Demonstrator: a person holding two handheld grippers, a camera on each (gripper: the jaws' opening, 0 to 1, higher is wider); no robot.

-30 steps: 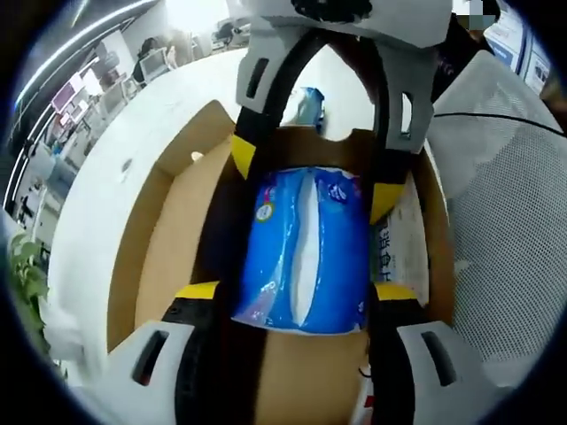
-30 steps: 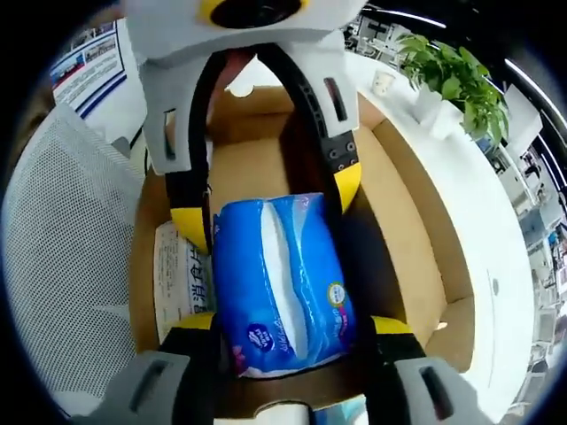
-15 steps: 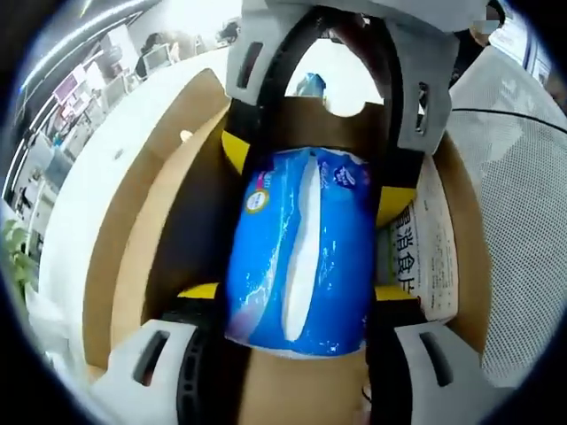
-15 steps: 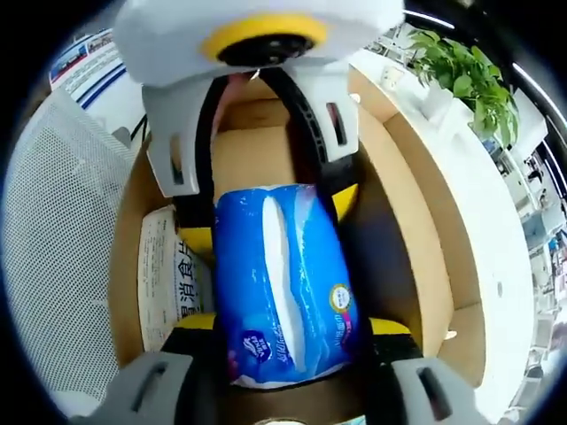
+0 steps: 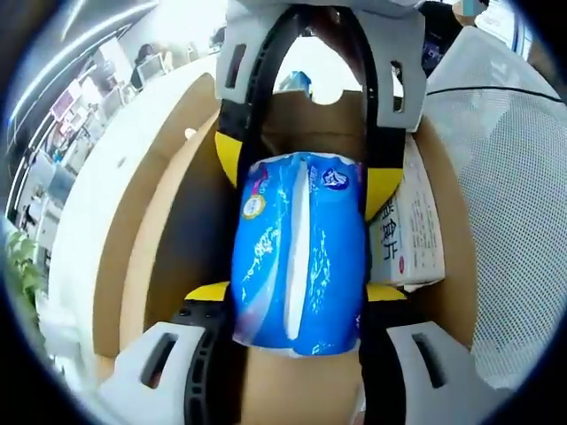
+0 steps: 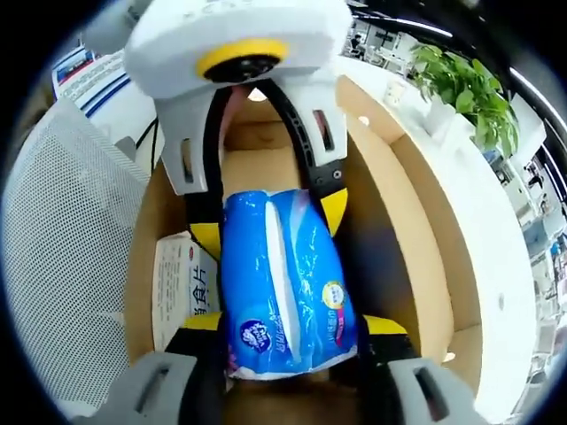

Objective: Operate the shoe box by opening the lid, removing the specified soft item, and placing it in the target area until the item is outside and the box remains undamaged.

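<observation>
1. The white counter [image 5: 133, 168] is carrying the open cardboard shoe box [image 5: 159, 221]; its brown walls are rising on both sides.
2. The blue tissue pack [image 5: 301, 252] is sitting inside the box, beside a white printed carton [image 5: 403, 235].
3. The left tongs [image 5: 297, 292] and right tongs [image 6: 288, 323] are both clamping the pack from opposite ends.
</observation>
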